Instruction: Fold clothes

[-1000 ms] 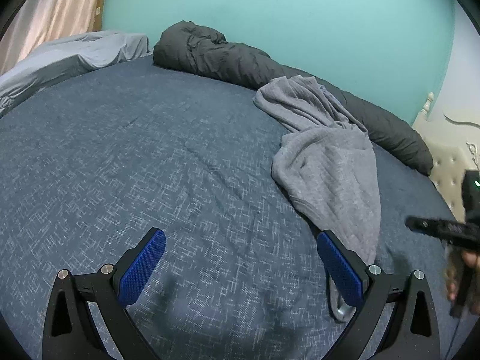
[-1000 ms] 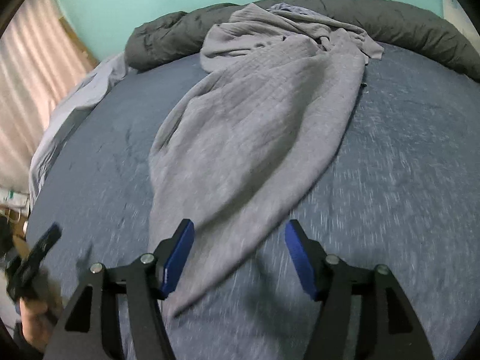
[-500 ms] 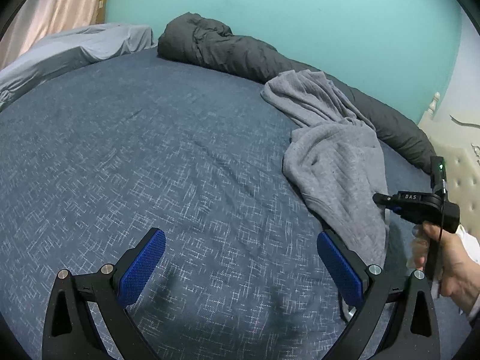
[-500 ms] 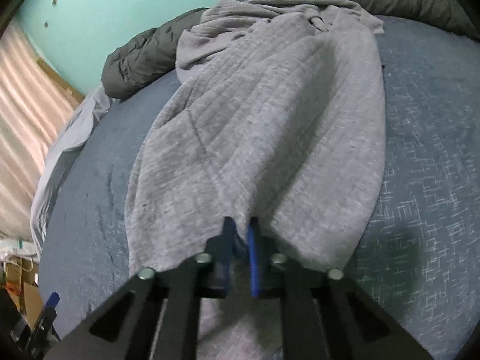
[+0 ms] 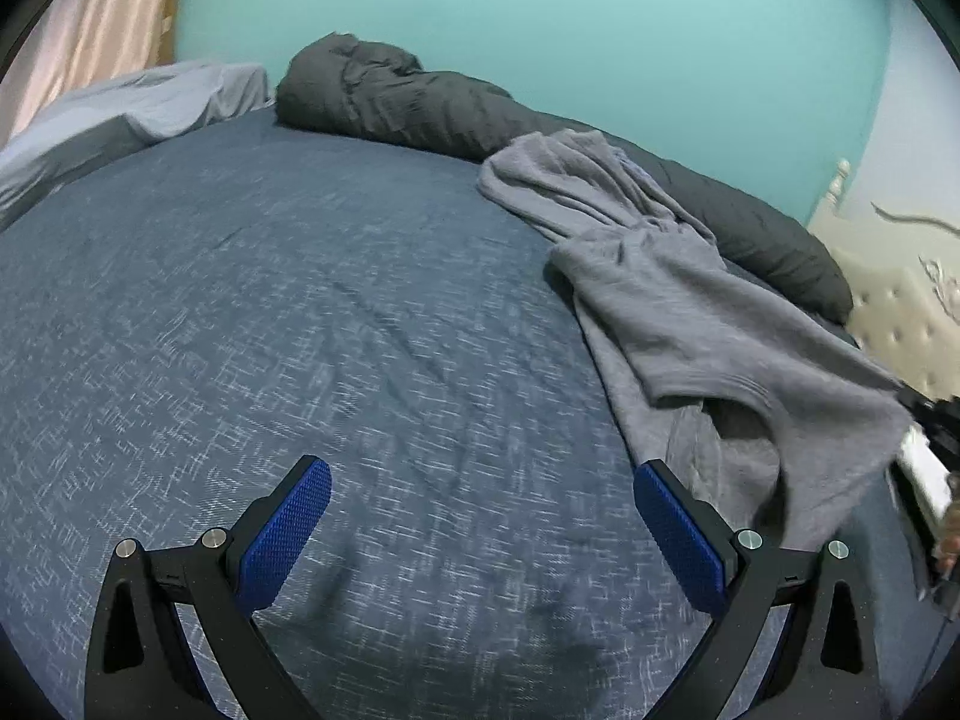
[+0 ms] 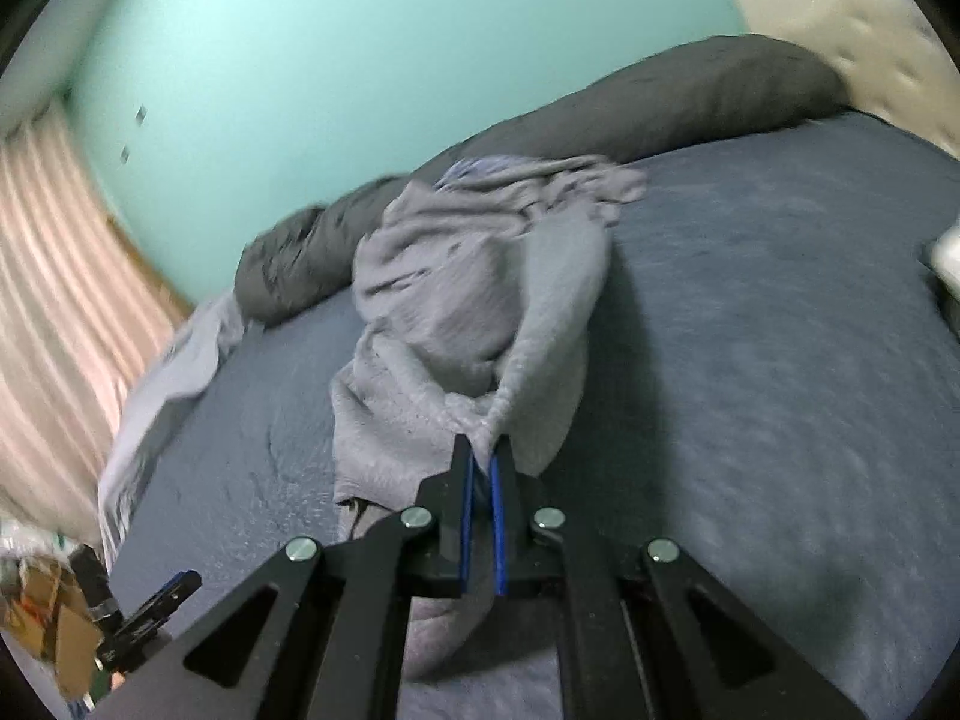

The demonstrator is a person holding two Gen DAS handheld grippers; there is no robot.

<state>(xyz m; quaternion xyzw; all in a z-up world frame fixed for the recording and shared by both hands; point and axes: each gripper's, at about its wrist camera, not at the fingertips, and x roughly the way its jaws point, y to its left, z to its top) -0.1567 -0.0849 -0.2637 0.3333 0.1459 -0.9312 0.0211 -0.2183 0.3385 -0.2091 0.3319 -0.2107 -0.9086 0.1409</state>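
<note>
A grey knit garment [image 5: 678,300] lies crumpled across the right side of a blue bedspread [image 5: 300,330]. Its near end is lifted off the bed, with my right gripper [image 6: 482,456] shut on a bunched edge of the grey garment [image 6: 468,312]. In the left wrist view that lifted edge stretches toward the right gripper's black body [image 5: 927,414] at the frame's right margin. My left gripper [image 5: 480,516] hovers open over bare bedspread, left of the garment, with nothing between its blue pads [image 5: 288,531].
A dark grey duvet roll [image 5: 420,102] runs along the teal wall behind the garment. A light grey sheet [image 5: 120,114] lies at the far left, by a pink curtain [image 6: 54,276]. A beige tufted headboard [image 5: 900,324] stands at the right. Cardboard clutter [image 6: 48,618] sits beside the bed.
My right gripper went from open over the garment's near end to shut on it, then lifted and pulled it up off the bed. The left gripper stayed open, shifting slightly.
</note>
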